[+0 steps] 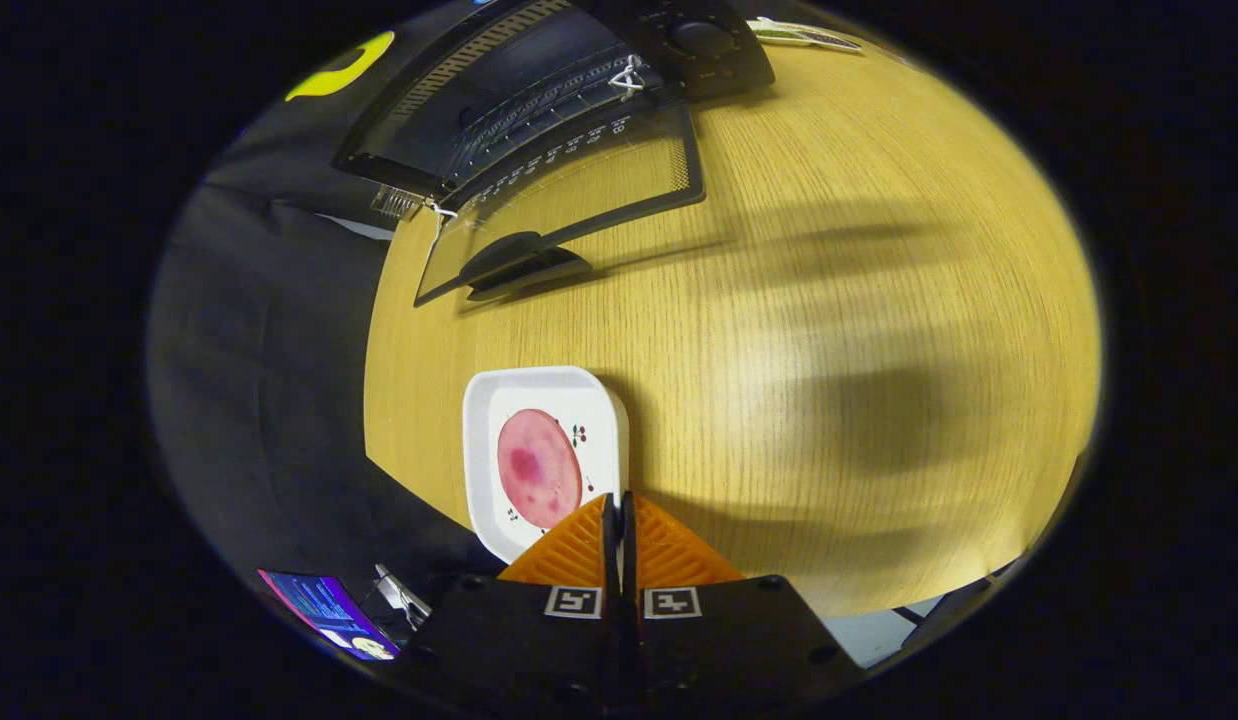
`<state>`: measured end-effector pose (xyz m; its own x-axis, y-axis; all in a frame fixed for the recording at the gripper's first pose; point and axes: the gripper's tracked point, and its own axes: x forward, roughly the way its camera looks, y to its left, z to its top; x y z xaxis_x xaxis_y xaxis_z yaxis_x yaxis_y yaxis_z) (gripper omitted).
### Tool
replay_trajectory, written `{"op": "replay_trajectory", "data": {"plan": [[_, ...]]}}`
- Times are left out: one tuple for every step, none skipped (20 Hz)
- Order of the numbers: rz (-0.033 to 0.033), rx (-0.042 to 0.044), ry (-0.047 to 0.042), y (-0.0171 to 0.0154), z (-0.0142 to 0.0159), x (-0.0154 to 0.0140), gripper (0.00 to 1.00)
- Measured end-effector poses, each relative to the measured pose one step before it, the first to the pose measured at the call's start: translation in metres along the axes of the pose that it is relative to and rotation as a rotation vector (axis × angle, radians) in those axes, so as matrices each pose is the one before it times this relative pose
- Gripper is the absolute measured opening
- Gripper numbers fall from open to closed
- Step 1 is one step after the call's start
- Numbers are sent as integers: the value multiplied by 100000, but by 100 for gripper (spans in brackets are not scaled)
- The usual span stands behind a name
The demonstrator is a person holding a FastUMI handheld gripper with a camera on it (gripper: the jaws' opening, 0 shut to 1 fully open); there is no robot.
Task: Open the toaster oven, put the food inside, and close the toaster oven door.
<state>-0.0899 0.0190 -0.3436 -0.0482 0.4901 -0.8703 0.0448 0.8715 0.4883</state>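
Claw (619,520) fingers are pressed together with only a thin seam between them, clamped on nothing. Just ahead of the fingertips sits a white square plate (484,420) with rounded corners, resting on the wooden counter (829,300) near its edge; the fingertips overlap the plate's near rim in this view, though contact cannot be confirmed. On the plate lies the food (539,467), a round pink slice with a darker blotch near its middle, beside a small cherry motif printed on the plate. Well beyond the plate stands the toaster oven (539,90), black, with its glass door (569,205) folded down flat toward the counter, handle (524,262) at the near edge. Wire rack bars show inside the open cavity. A control knob (701,38) sits on the oven's panel.
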Motion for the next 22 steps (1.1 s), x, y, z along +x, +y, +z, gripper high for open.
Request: {"op": "replay_trajectory", "data": {"plan": [[1388,490,-471,354,127,-140,1],[1497,882,-1424,485,164,-160,2],[1666,716,-417,461,166,-113,1],[1240,796,-1127,465,111,-115,1],[1017,617,-935,375,191,-127,2],[1169,661,-1391,550,194,-154,1],[801,347,-1598,450,235,-122,1],[953,620,-2222,598,419,-124,1],[690,942,-2454,591,465,-228,1],[1004,798,-2354,608,463,-168,1],[598,1184,-3162,616,618,-94,1],[462,1100,-2540,585,516,22,1],[203,1419,-2663,541,606,4,1],[-134,1674,-3069,475,598,-61,1],[134,1709,-2627,524,598,133,1],[-173,1959,-3150,560,565,120,1],[-257,1287,-2535,424,432,162,1],[-572,1531,-2679,277,403,221,1],[-411,1305,-1939,258,299,77,1],[-714,1669,-2009,175,243,196,1],[-786,2161,-2026,178,340,221,1],[-469,2479,-1882,188,282,236,1]]}}
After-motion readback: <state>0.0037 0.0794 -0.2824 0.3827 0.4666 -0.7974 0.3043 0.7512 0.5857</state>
